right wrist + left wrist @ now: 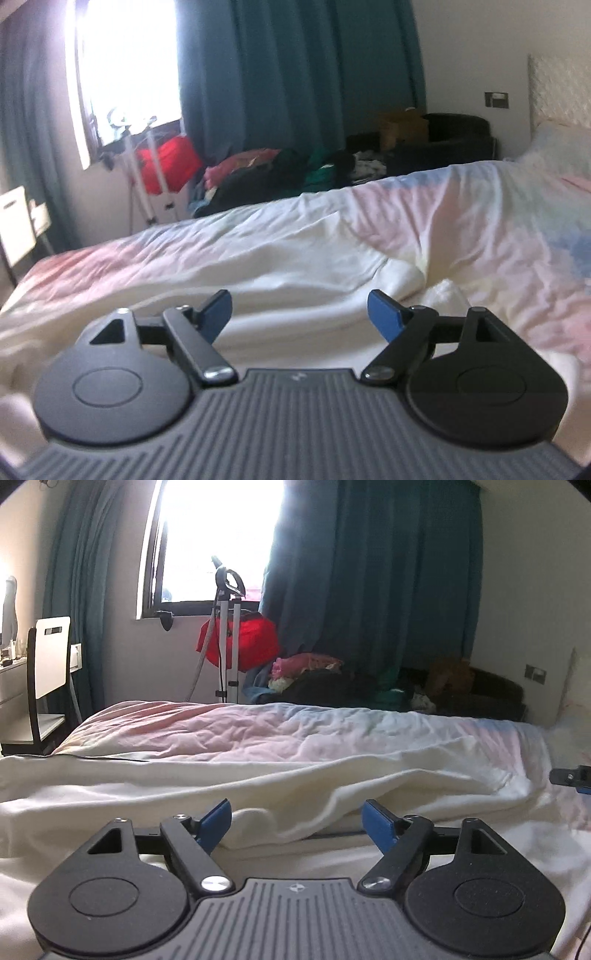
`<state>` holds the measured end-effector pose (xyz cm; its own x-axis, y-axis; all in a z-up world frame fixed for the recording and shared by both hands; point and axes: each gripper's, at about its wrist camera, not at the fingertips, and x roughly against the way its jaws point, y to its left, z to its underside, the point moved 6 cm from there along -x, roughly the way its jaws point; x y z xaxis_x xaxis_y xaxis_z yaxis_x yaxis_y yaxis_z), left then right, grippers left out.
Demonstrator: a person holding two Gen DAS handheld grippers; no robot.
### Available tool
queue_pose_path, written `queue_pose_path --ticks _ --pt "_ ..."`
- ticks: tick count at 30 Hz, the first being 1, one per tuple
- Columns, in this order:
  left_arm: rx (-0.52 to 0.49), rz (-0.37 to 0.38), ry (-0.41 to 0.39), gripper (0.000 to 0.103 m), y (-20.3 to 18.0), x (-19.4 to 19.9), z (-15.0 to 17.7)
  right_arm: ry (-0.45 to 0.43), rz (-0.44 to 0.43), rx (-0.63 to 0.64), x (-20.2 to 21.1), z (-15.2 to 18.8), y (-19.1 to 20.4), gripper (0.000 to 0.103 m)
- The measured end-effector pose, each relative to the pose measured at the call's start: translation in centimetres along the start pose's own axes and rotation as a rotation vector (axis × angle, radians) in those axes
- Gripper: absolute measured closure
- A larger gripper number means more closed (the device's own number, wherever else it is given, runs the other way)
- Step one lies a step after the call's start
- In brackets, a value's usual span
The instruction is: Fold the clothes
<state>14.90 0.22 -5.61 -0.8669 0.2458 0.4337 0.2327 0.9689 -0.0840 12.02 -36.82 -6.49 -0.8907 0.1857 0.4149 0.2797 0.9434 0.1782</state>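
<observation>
A cream-white garment (295, 786) lies rumpled across the near side of the bed, over a pastel pink and blue cover (229, 731). My left gripper (297, 821) hovers low over a raised fold of the cloth, open, with nothing between its blue pads. In the right wrist view the same white garment (295, 266) spreads below my right gripper (299, 312), which is open too and holds nothing. The right gripper's tip (570, 777) shows at the far right edge of the left wrist view.
Beyond the bed lie a heap of clothes (317, 675), a red bag (240, 642) on a white stand, teal curtains (369, 572) and a bright window. A white chair (48, 664) and desk stand at the left. A pillow (554, 144) and headboard are at the right.
</observation>
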Motion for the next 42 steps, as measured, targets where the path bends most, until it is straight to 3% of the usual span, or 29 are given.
queue_pose_path --ticks 6,11,14,19,22,24,31,33,37,42 --pt "-0.064 -0.067 -0.015 0.023 -0.3 1.8 0.6 -0.025 -0.026 0.008 2.6 0.2 1.2 0.021" --pt "0.049 -0.149 0.072 0.023 3.2 2.9 1.2 -0.045 -0.020 0.048 3.5 0.1 1.9 0.021" --pt "0.105 -0.224 0.084 0.022 7.0 4.6 2.2 -0.039 -0.012 0.050 3.7 0.2 1.8 0.021" --pt "0.377 -0.379 0.151 0.022 15.0 7.9 3.0 -0.036 -0.015 0.042 4.1 0.2 1.7 0.021" --pt "0.548 -0.435 0.185 0.022 19.3 10.1 3.4 -0.033 -0.012 0.044 4.1 0.3 1.5 0.021" --pt "0.613 -0.529 0.214 0.022 22.0 11.6 3.9 -0.027 -0.008 0.041 4.1 0.4 1.3 0.021" --pt "0.906 -0.737 0.258 0.014 30.6 16.8 6.7 -0.012 0.012 0.056 3.8 0.6 1.0 0.021" --pt "0.991 -0.747 0.295 0.014 32.0 17.5 8.1 -0.005 0.011 0.050 3.8 0.6 0.9 0.021" --pt "1.156 -0.669 0.322 0.014 32.5 17.0 11.0 0.004 -0.019 -0.003 3.9 0.5 0.4 0.021" --pt "1.153 -0.554 0.306 0.013 30.9 15.4 10.5 0.023 -0.009 -0.034 3.7 0.6 -0.3 0.021"
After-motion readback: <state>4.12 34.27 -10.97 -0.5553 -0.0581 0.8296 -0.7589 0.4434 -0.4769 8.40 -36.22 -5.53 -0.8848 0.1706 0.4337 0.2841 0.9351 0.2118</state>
